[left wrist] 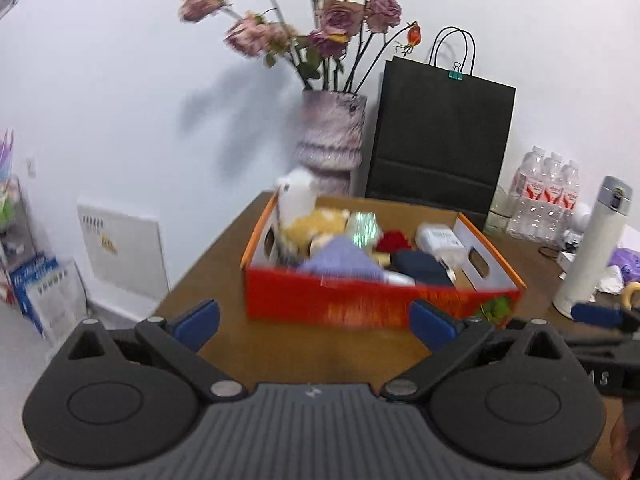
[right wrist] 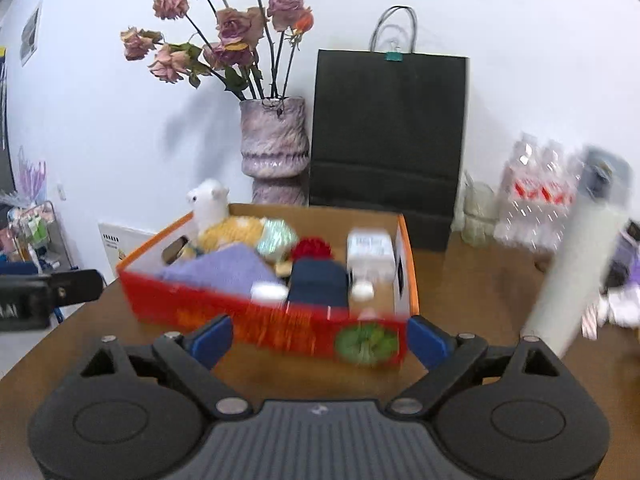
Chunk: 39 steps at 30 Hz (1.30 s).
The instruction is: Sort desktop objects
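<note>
Only right view shows green patch [right wrist: 365, 343] on red box [right wrist: 248, 312].

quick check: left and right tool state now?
Left tool: open, holding nothing, in front of the red box.
Right tool: open, holding nothing.

Far side of the brown table [right wrist: 472, 300]: a mottled purple vase [right wrist: 275, 148] held wilted pink roses [right wrist: 224, 32]; a black paper bag [right wrist: 390, 136] with a teal binder clip [right wrist: 395, 57] stood just right; shrink-wrapped water bottles [left wrist: 546, 192] stood farther right against the white wall [left wrist: 120, 100]
</note>
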Available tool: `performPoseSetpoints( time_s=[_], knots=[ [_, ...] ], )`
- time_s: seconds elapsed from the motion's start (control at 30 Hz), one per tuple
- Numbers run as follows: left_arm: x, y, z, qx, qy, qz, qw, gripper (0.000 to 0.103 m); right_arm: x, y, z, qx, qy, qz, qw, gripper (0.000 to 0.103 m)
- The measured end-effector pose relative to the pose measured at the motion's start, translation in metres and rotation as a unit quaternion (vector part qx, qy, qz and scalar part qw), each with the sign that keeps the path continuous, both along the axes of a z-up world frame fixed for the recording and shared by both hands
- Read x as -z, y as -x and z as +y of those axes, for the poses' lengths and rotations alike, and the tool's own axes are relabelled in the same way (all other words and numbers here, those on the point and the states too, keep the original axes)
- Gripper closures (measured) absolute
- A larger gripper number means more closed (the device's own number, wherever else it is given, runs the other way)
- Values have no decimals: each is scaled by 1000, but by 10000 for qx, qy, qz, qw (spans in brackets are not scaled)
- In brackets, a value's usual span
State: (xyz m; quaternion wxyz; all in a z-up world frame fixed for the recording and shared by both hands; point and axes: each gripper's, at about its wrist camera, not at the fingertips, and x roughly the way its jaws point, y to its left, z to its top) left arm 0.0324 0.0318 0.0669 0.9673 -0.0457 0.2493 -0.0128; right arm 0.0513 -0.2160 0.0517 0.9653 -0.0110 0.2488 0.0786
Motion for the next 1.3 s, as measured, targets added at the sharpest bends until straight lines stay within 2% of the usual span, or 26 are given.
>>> performPoseSetpoints(
  time_s=[0.17, 0.27, 0.33, 0.47, 0.57, 0.7, 0.93, 1.07, 1.3],
  knots=[
    [28, 51, 0, 98, 32, -22, 9999, 0, 35, 61, -5, 135, -268, 169, 9994, 9],
    [49, 70, -7, 184, -160, 54, 9997, 0, 53, 86, -6, 200, -329, 301, 9988, 9],
    [60, 76, -11, 193, -330, 141, 9992, 0, 63, 98, -5, 228, -312, 333, 9987, 9],
    [75, 76, -14, 85, -427, 312, 9986, 0, 73, 111, 0, 218, -246, 428, 9985, 9],
    [82, 71, -12, 87, -353, 501, 9981, 0, 76, 111, 4, 222, -175, 429, 9987, 8],
    [88, 62, -14, 145, -462, 606, 9970, 0, 81, 104, 6, 215, -204, 539, 9981, 3],
    [93, 44, -21, 218, -594, 821, 9946, 0, 87, 82, 16, 171, -114, 773, 9968, 2],
    [96, 33, -18, 201, -514, 971, 9937, 0, 90, 70, 17, 254, -71, 905, 9955, 0],
    [96, 27, -17, 184, -517, 984, 9936, 0, 91, 59, 20, 221, 139, 953, 9951, 0]
  ],
)
